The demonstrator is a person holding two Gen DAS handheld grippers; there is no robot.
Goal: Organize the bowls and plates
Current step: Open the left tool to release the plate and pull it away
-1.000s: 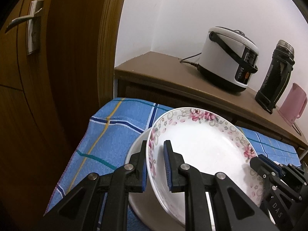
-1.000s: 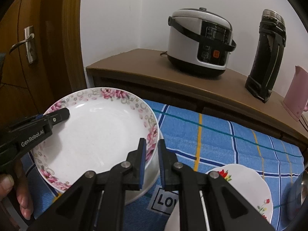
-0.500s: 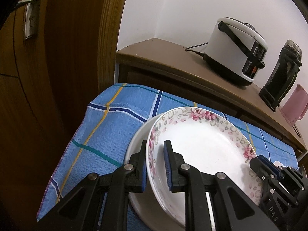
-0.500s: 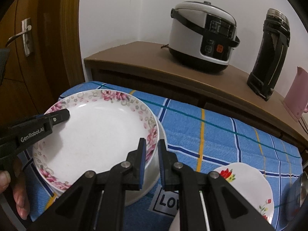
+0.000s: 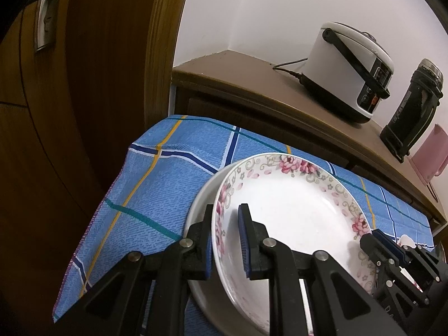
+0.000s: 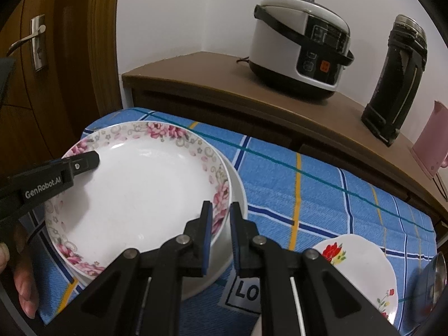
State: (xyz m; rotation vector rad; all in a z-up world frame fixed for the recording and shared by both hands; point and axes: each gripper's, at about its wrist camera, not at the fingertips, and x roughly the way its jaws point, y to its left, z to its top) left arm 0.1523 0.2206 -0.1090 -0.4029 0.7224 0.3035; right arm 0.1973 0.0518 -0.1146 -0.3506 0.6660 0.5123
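Nearest the cameras, both claws pinch opposite edges of the pink-flowered plate (image 6: 134, 184): the left gripper (image 5: 226, 240) clamps its near-left rim, and the right gripper (image 6: 218, 233) clamps its near-right rim. Compared with a second ago, more of the blue checked cloth (image 6: 294, 196) shows beyond the plate, and the plate sits lower against the plain white plate (image 6: 224, 257) under it. Judging by that, the pair is lowering the flowered plate onto the white one, and the stacking step looks nearly finished. Whether the two plates touch all round I cannot tell. Neither claw has widened in that second, so release is not yet done.

Counted, near to far: two plates in the stack at the left, one red-flowered plate (image 6: 361, 268) at the near right, well apart from them, and a metal object, perhaps a spoon (image 6: 436, 268), at the far right edge. On the wooden sideboard (image 6: 196, 70) beyond stand one rice cooker (image 6: 299, 47), one black flask (image 6: 397, 78) and one pink jug (image 6: 431, 145).
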